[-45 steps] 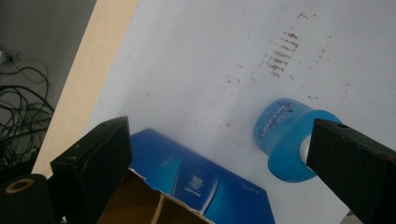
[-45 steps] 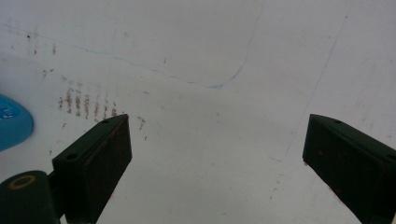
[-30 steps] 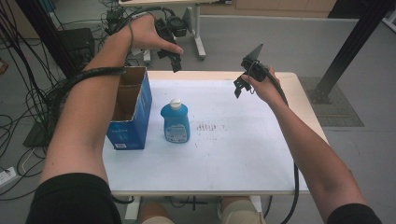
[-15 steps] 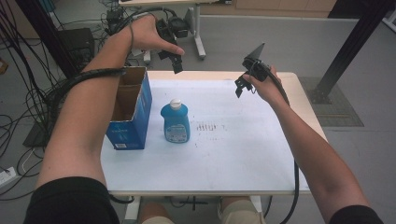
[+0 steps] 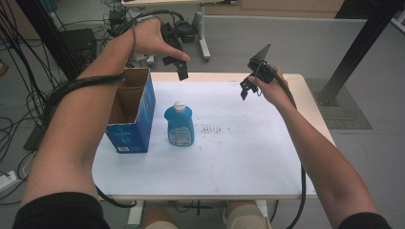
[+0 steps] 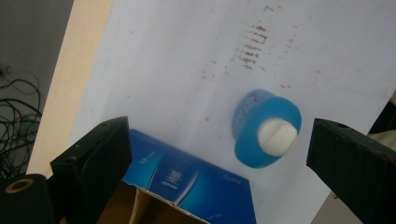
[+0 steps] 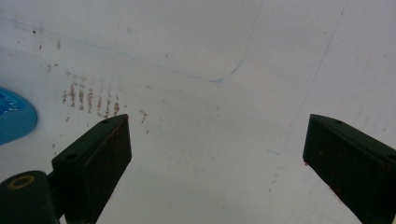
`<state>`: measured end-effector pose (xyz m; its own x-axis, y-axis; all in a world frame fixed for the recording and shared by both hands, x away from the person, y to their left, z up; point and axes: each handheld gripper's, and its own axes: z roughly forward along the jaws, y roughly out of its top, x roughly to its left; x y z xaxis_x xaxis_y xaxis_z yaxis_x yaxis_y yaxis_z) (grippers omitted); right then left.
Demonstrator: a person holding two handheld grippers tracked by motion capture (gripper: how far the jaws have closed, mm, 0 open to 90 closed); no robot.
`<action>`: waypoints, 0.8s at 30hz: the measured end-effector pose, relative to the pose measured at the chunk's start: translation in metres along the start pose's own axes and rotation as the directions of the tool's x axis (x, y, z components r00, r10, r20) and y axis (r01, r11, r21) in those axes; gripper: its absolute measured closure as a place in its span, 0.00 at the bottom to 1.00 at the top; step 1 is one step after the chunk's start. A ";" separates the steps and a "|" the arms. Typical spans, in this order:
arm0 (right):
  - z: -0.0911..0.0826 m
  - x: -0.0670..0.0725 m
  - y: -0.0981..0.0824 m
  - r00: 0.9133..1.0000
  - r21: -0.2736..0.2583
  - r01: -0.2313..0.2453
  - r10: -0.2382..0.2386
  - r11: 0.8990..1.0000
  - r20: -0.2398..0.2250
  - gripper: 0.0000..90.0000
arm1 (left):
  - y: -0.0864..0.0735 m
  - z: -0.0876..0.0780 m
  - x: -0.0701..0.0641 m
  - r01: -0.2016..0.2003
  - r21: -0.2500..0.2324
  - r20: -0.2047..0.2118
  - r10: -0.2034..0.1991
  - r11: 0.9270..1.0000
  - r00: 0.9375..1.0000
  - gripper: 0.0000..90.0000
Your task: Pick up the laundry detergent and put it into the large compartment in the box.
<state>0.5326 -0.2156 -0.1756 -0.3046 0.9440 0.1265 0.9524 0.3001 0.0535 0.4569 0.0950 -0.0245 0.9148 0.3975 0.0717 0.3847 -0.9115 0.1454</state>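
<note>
Blue bottle [image 6: 266,128] below wide-open L tool [image 6: 217,156], untouched, beside box [image 6: 187,184].

Box [image 6: 187,196] cut off at frame bottom, bottle [image 7: 14,119] cropped at left edge

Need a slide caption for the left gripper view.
Open left gripper looks down on a blue bottle standing beside an open blue carton.
</note>
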 end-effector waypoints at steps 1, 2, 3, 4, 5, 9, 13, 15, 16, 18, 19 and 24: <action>0.000 0.000 0.000 1.000 0.000 -0.002 0.002 1.000 0.000 0.08 | -0.001 -0.002 -0.004 -0.006 -0.002 0.000 0.006 1.000 1.000 0.08; -0.001 0.000 -0.001 1.000 -0.001 -0.002 0.002 1.000 0.000 0.08 | -0.001 -0.002 -0.004 -0.006 -0.002 0.000 0.006 1.000 1.000 0.08; -0.001 0.000 -0.001 1.000 -0.002 -0.004 0.004 1.000 0.000 0.08 | -0.001 -0.003 -0.005 -0.010 -0.003 0.000 0.010 1.000 1.000 0.08; -0.002 0.000 -0.002 1.000 -0.002 -0.005 0.005 1.000 0.000 0.08 | -0.001 -0.004 -0.007 -0.014 -0.001 -0.002 0.014 1.000 1.000 0.08; -0.002 0.000 -0.002 1.000 -0.002 -0.005 0.005 1.000 0.000 0.08 | -0.002 -0.005 -0.010 -0.019 -0.001 -0.002 0.019 1.000 1.000 0.08; -0.004 0.000 -0.003 1.000 -0.005 -0.001 0.001 1.000 -0.002 0.08 | -0.001 -0.006 -0.017 -0.038 0.011 -0.001 0.038 0.999 0.999 0.08; -0.004 0.002 -0.005 1.000 -0.007 0.008 -0.008 1.000 0.000 0.08 | -0.002 -0.005 -0.027 -0.061 0.010 0.000 0.061 0.998 0.998 0.08; -0.005 0.002 -0.005 1.000 -0.006 0.006 -0.006 1.000 -0.001 0.08 | -0.002 -0.003 -0.031 -0.074 0.017 0.000 0.074 0.997 0.997 0.08; -0.005 0.002 -0.006 1.000 -0.006 0.005 -0.005 1.000 0.000 0.08 | -0.002 -0.003 -0.031 -0.074 0.017 0.000 0.074 0.997 0.997 0.08; -0.005 0.002 -0.006 1.000 -0.010 0.004 -0.004 1.000 -0.001 0.08 | -0.001 -0.001 -0.035 -0.086 0.027 0.000 0.086 0.996 0.996 0.08; -0.006 0.002 -0.007 1.000 -0.013 0.004 -0.004 1.000 -0.002 0.08 | -0.001 0.000 -0.037 -0.086 0.031 0.001 0.086 0.996 0.996 0.08; -0.007 0.002 -0.009 1.000 -0.013 0.006 -0.006 1.000 -0.001 0.08 | -0.003 0.004 -0.041 -0.102 0.038 0.014 0.102 0.994 0.995 0.08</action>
<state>0.5237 -0.2172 -0.1684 -0.3105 0.9421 0.1267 0.9502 0.3041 0.0675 0.4181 0.0813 -0.0314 0.9509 0.3010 0.0727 0.2934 -0.9508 0.0995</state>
